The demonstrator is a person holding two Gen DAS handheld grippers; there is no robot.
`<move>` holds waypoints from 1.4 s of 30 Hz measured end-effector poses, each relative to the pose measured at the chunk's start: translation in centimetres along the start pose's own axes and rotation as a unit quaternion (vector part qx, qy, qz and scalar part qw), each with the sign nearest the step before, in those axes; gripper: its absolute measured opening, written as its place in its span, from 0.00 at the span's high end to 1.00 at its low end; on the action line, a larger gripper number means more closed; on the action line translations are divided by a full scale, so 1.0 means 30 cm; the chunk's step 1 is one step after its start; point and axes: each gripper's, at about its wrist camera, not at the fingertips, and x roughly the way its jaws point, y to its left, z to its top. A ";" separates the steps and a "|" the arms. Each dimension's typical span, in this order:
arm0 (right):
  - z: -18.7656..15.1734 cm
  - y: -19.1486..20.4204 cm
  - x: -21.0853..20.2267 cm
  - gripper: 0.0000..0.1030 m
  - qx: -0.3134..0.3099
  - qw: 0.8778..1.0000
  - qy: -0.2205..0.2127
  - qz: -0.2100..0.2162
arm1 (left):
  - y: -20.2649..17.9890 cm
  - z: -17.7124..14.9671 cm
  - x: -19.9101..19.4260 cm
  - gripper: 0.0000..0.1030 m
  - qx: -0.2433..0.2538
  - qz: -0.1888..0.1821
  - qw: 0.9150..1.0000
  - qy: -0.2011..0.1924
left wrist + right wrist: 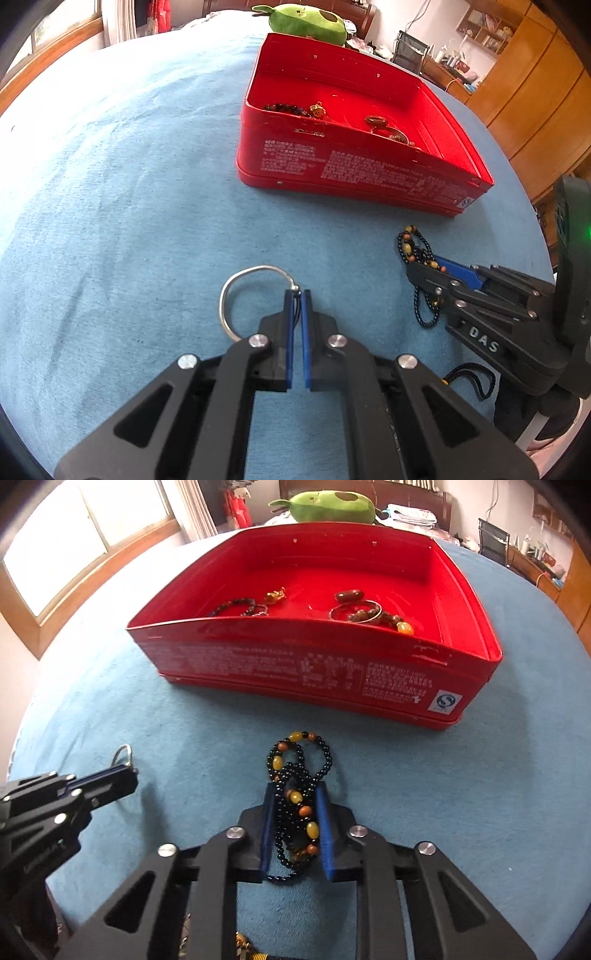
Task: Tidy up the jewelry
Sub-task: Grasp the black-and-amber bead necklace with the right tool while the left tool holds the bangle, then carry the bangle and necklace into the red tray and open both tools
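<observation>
- The left claw was seen closed on a silver bangle, which was pinched at its clasp end between the blue pads; the rest of the ring was lying on the blue cloth.
- In the right wrist view, the same left claw was shown at the lower left, with only a small arc of the silver bangle seen past its tips.
- The right claw was closed around a black beaded necklace with yellow and brown beads; the strands were bunched between the two fingers, and some loops were spread on the cloth in front of the tips.
- From the left wrist view, the right claw was seen at the right side, with the black beaded necklace hanging partly out of it.
- A red tin box was placed open on the cloth, just beyond both claws, and apart from them.
- Inside the box, a dark bead bracelet, a small gold piece, a brown oval stone and a metal bangle with beads were lying on the floor of it.
- A green plush toy was seen behind the box.
</observation>
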 end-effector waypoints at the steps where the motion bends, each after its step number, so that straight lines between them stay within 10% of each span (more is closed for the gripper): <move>1: -0.009 -0.002 -0.008 0.84 0.005 1.000 -0.001 0.010 | 0.001 0.001 0.001 0.98 -0.001 -0.001 1.000 0.000; 9: -0.060 -0.064 -0.153 0.88 0.037 0.996 -0.038 0.078 | -0.002 -0.001 -0.044 0.98 0.001 -0.010 1.000 -0.013; 37: 0.024 -0.066 -0.453 0.88 0.016 0.987 -0.126 0.101 | -0.097 0.078 -0.276 1.00 0.037 -0.052 0.995 -0.074; 42: 0.024 -0.079 -0.405 0.88 0.023 0.988 -0.112 0.107 | -0.054 0.074 -0.189 0.88 0.045 -0.031 0.998 -0.018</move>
